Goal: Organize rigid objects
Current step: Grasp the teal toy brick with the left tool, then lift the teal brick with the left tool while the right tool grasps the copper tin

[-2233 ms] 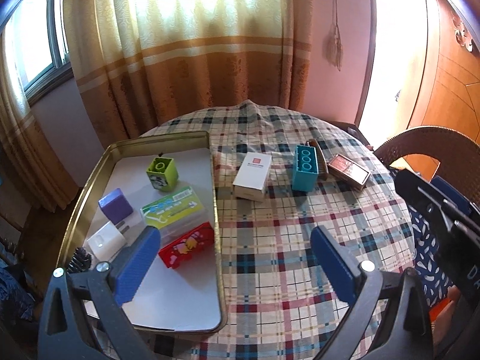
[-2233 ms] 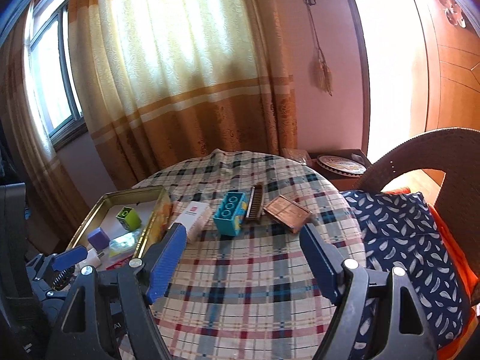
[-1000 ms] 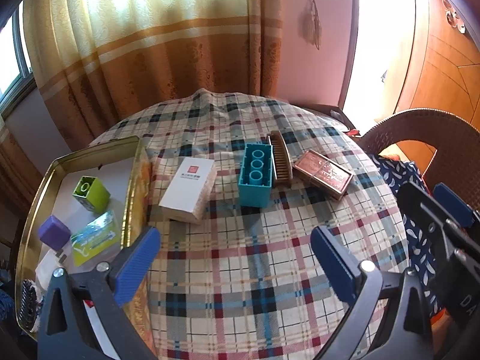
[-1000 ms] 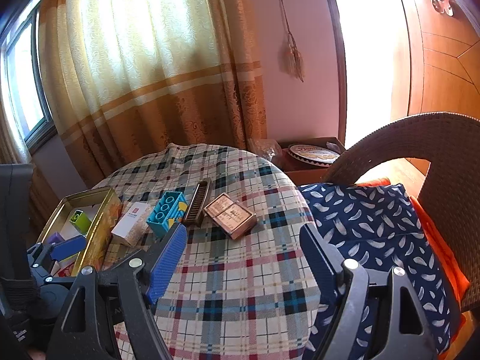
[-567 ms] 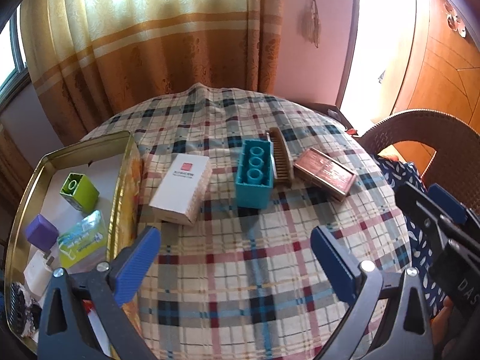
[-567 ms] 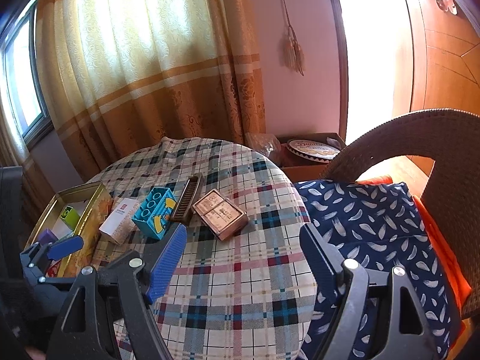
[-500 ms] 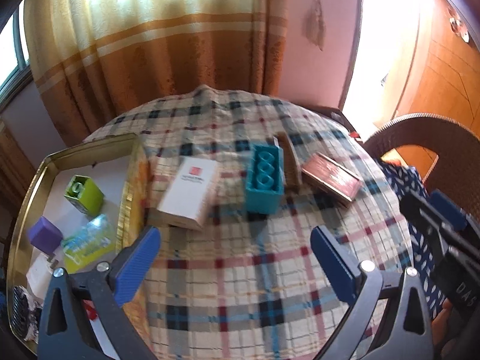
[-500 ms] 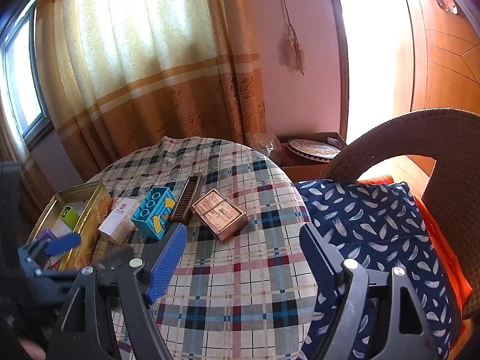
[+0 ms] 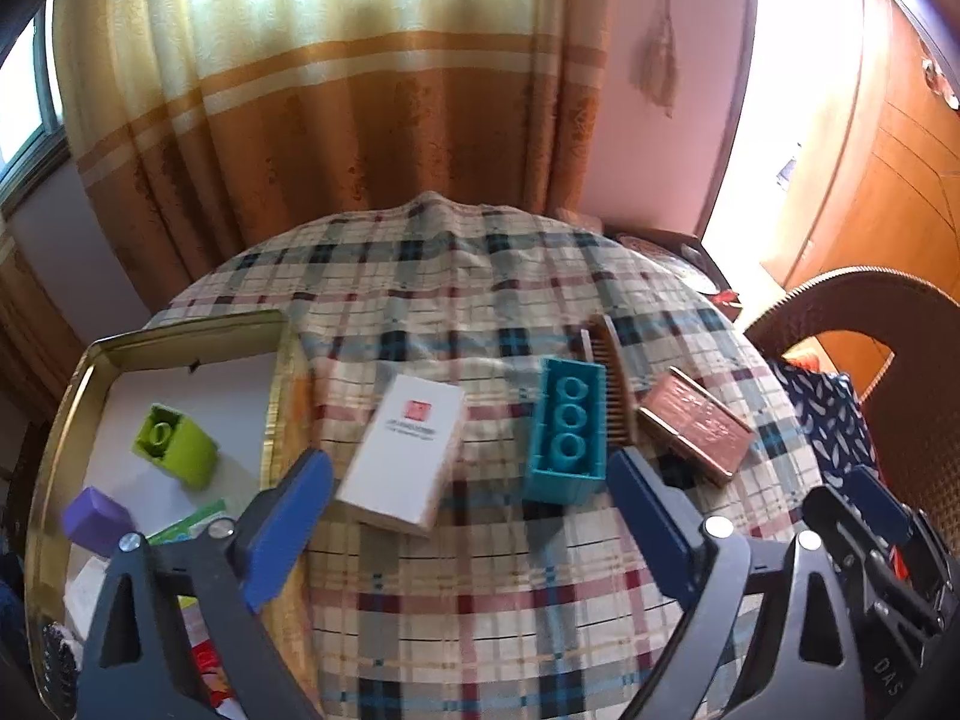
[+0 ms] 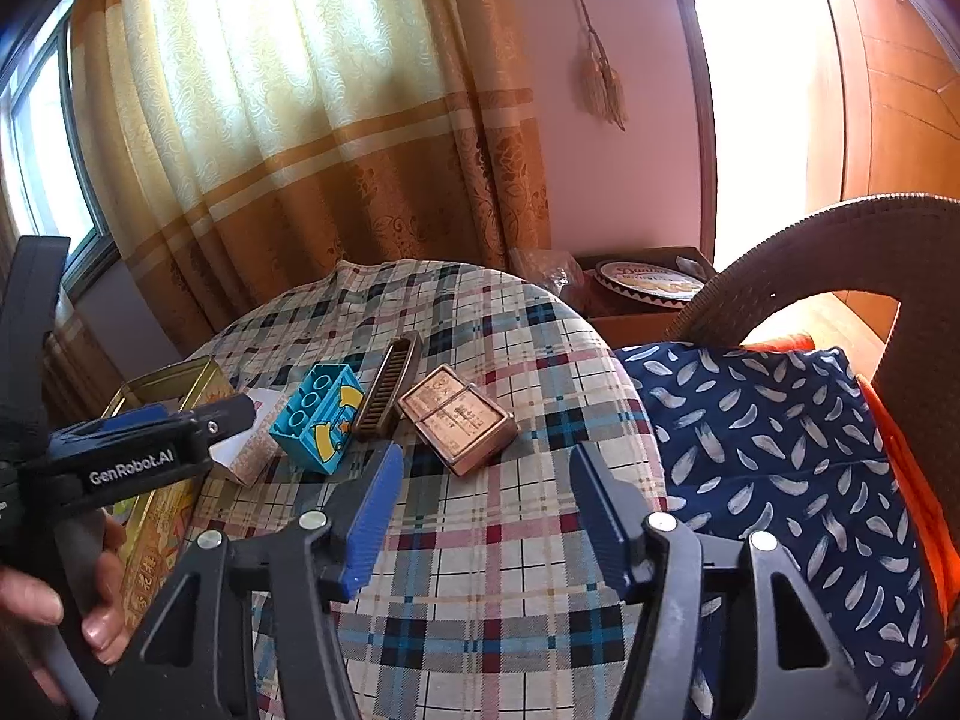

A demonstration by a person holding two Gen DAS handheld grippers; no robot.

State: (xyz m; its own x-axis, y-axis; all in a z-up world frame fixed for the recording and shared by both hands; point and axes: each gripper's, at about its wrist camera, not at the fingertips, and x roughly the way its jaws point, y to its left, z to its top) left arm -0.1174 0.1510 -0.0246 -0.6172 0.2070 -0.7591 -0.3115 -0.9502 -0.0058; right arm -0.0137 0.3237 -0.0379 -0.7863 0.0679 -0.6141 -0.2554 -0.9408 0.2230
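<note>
On the plaid round table lie a white box [image 9: 405, 450], a teal toy brick [image 9: 564, 441], a brown comb [image 9: 612, 384] and a copper-coloured box [image 9: 696, 426]. My left gripper [image 9: 468, 516] is open and empty, hovering just short of the white box and the brick. My right gripper [image 10: 486, 516] is open and empty, just short of the copper box [image 10: 459, 420]; the brick [image 10: 318, 414] and comb [image 10: 387, 387] lie to its left. The left gripper's body shows in the right wrist view [image 10: 138, 450].
A gold metal tray [image 9: 198, 330] at the table's left holds a green block [image 9: 174, 447], a purple block [image 9: 96, 519] and other small items. A wicker chair [image 10: 840, 252] with a blue feather-print cushion [image 10: 780, 450] stands close to the table's right edge. Curtains hang behind.
My left gripper has swung right from over the tray toward the white box and teal brick and come closer. My right gripper has moved forward toward the copper box.
</note>
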